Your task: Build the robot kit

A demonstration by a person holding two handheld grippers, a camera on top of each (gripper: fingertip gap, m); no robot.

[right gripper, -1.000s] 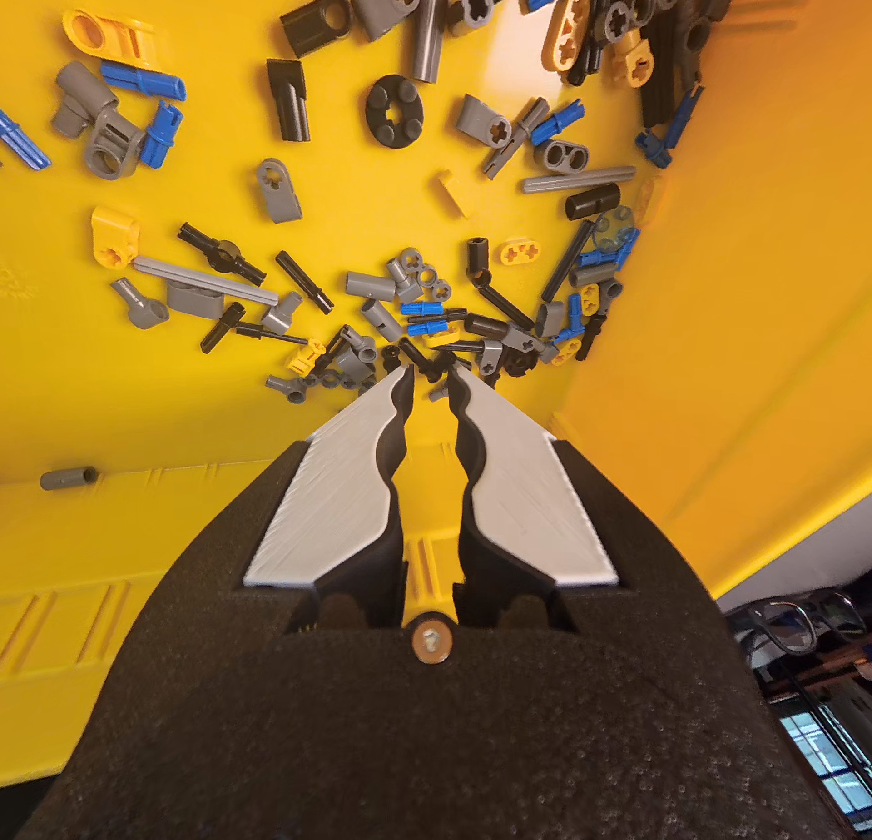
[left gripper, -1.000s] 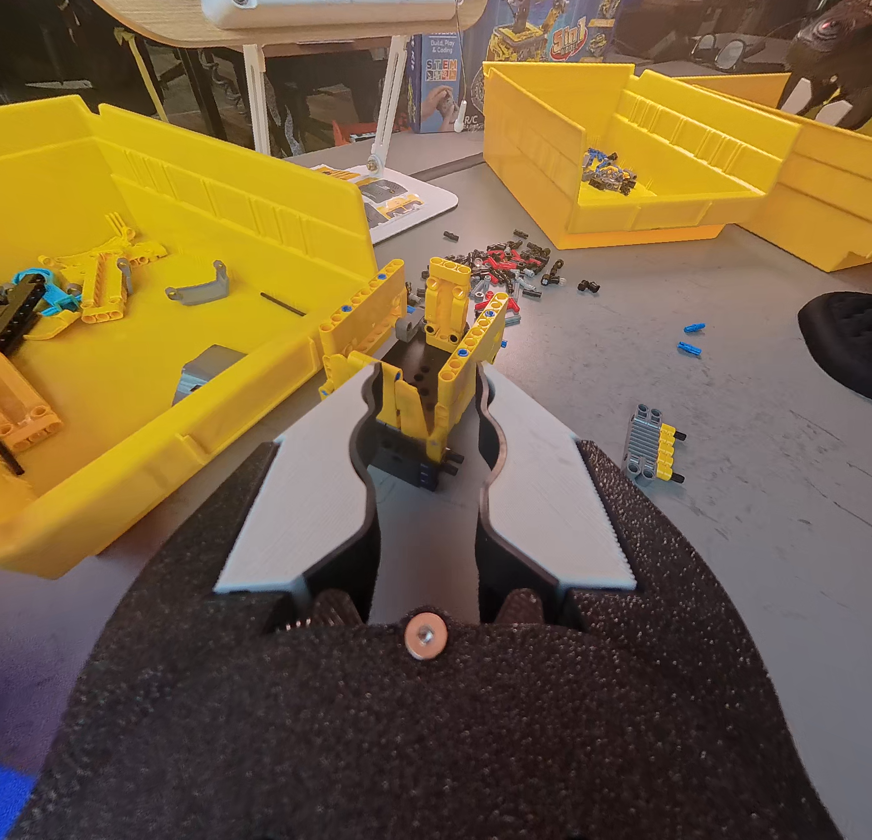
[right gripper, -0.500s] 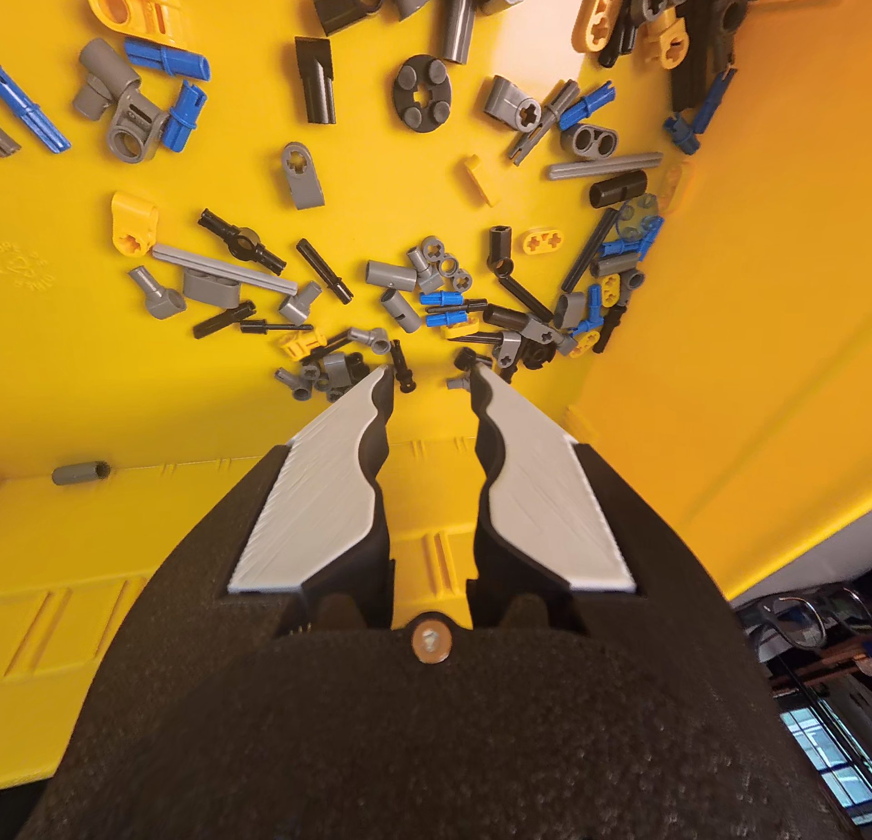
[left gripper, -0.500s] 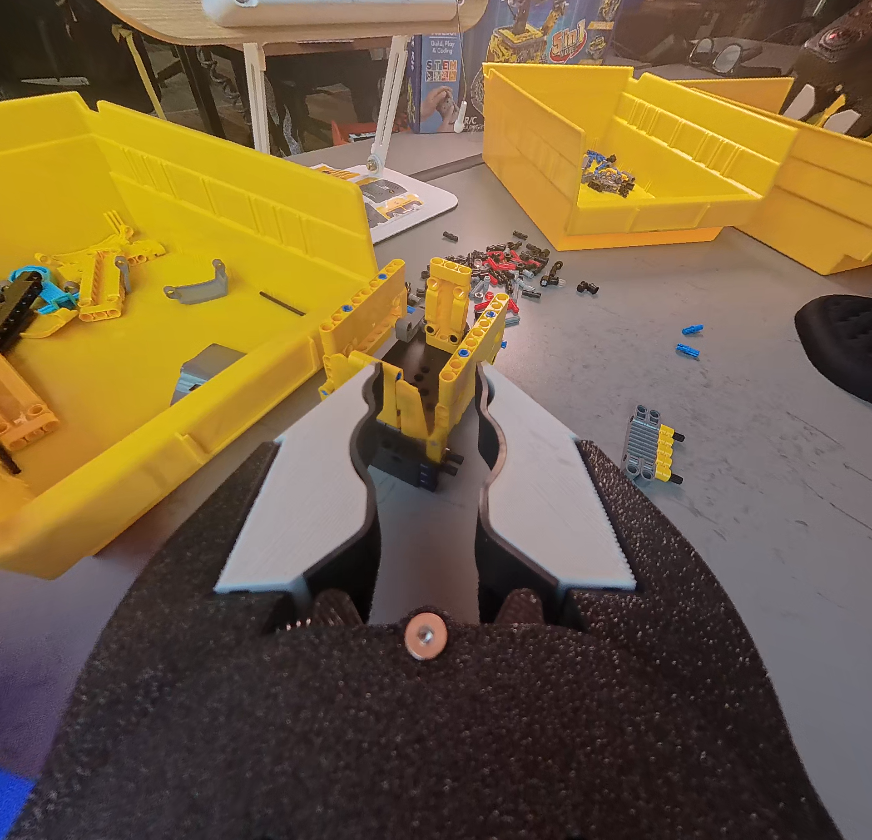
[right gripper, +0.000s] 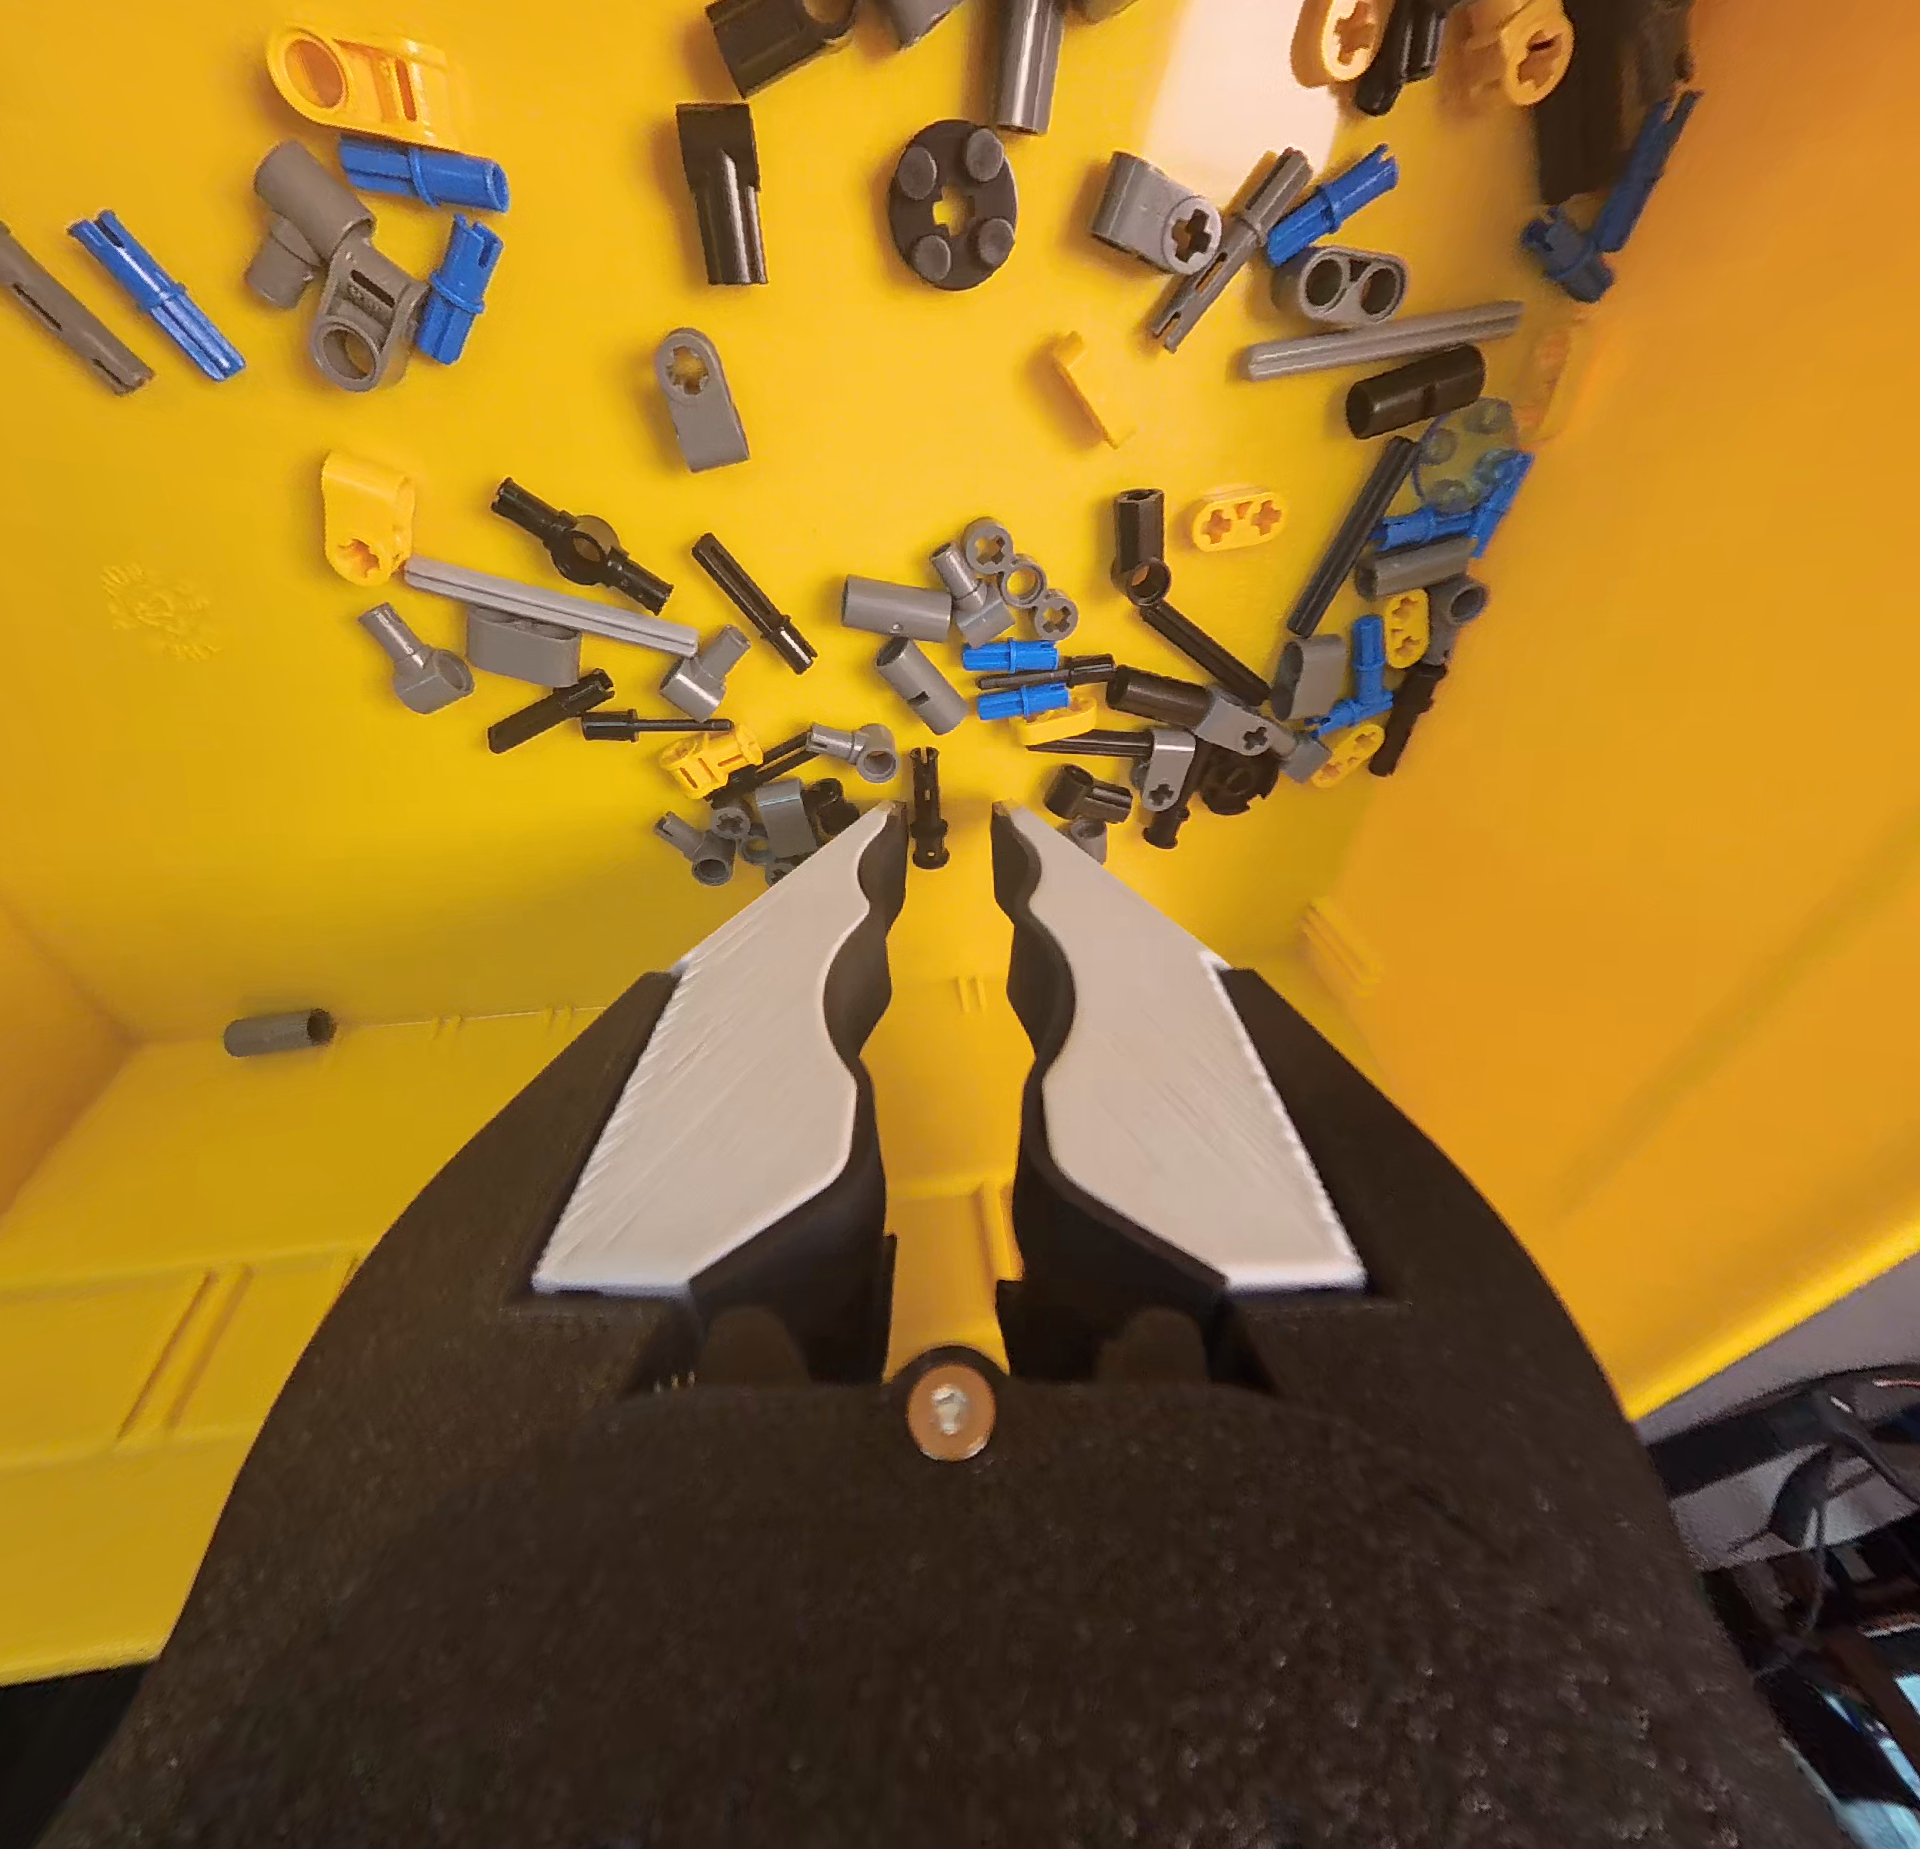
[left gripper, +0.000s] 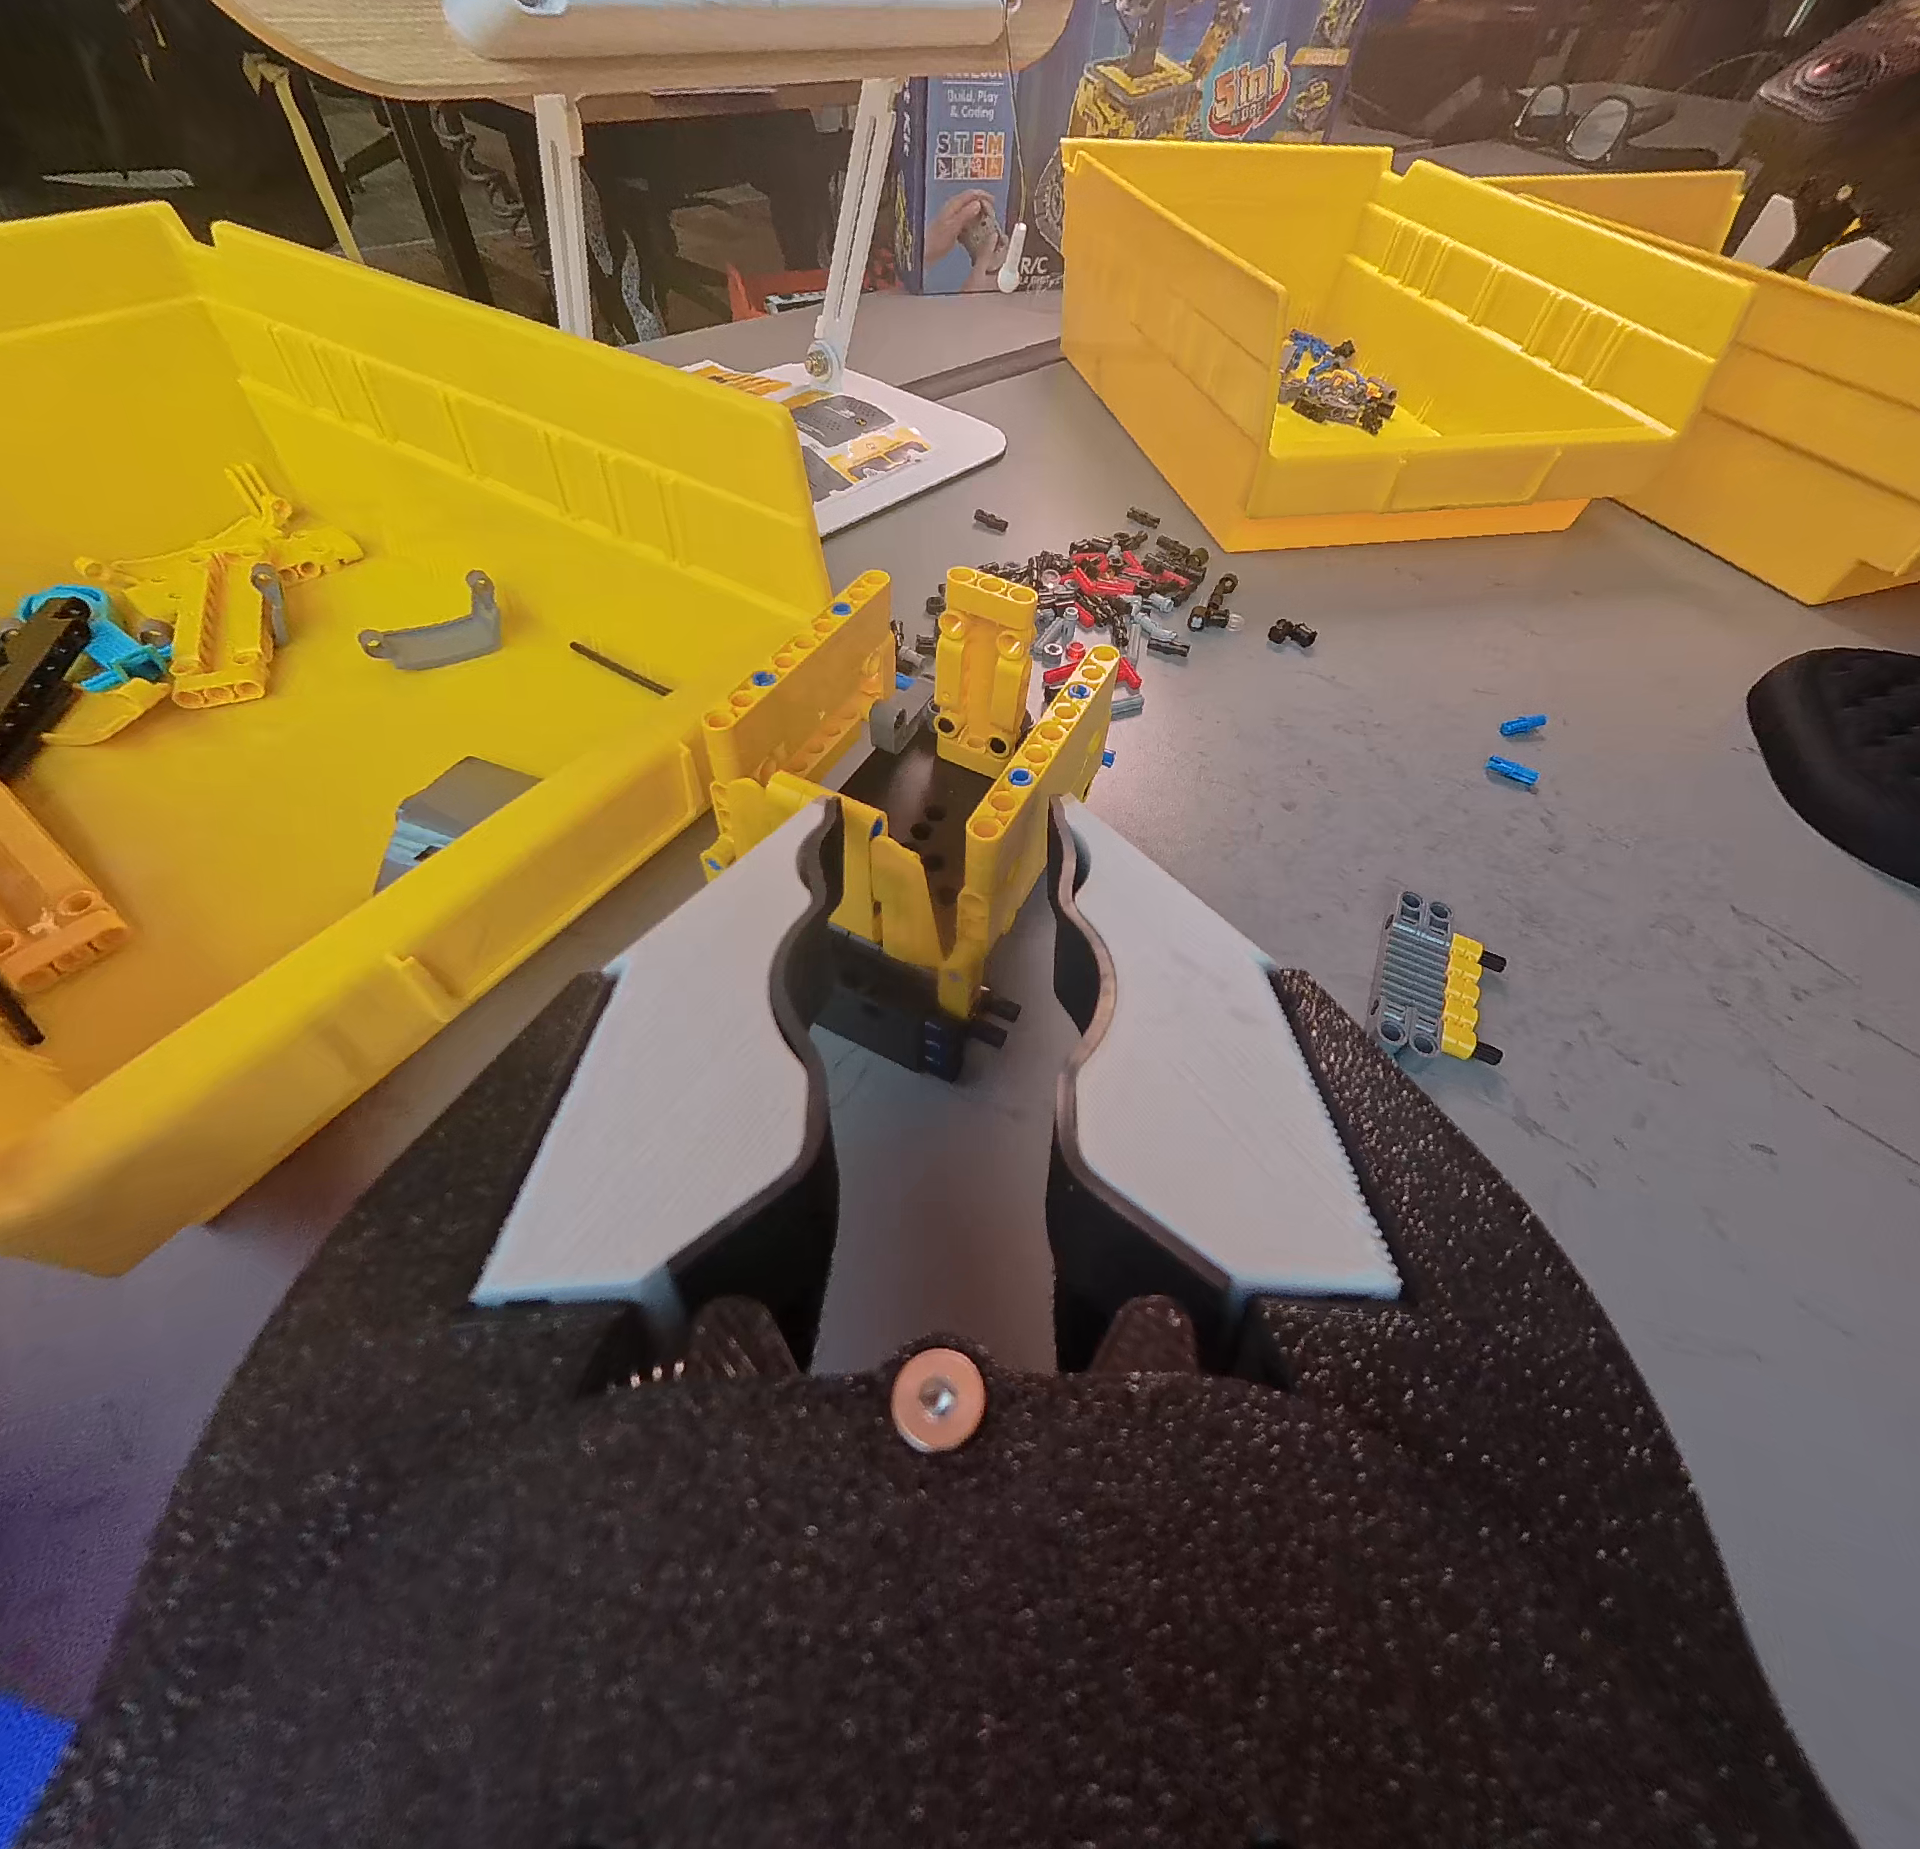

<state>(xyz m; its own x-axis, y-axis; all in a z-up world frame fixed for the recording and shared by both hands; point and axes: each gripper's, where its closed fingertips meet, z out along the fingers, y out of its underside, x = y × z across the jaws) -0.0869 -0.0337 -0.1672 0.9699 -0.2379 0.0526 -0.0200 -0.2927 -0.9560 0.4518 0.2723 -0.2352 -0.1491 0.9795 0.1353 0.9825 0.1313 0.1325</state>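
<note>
We look along the right hand-held gripper (right gripper: 943, 812) into a yellow bin (right gripper: 1621, 864) strewn with small construction pieces. Its two pale fingers (right gripper: 748, 1051) stand a little apart with a narrow gap between the tips. A short black pin (right gripper: 928, 808) lies in that gap, just beside the left tip; we cannot tell whether either finger touches it. Farther in we see a round black studded plate (right gripper: 951, 203), a grey lift arm (right gripper: 700, 399), a long grey axle (right gripper: 549, 606) and blue pins (right gripper: 1022, 677). At far left lies a yellow connector (right gripper: 358, 85); a grey sleeve (right gripper: 278, 1032) rests at near left against the bin wall.
</note>
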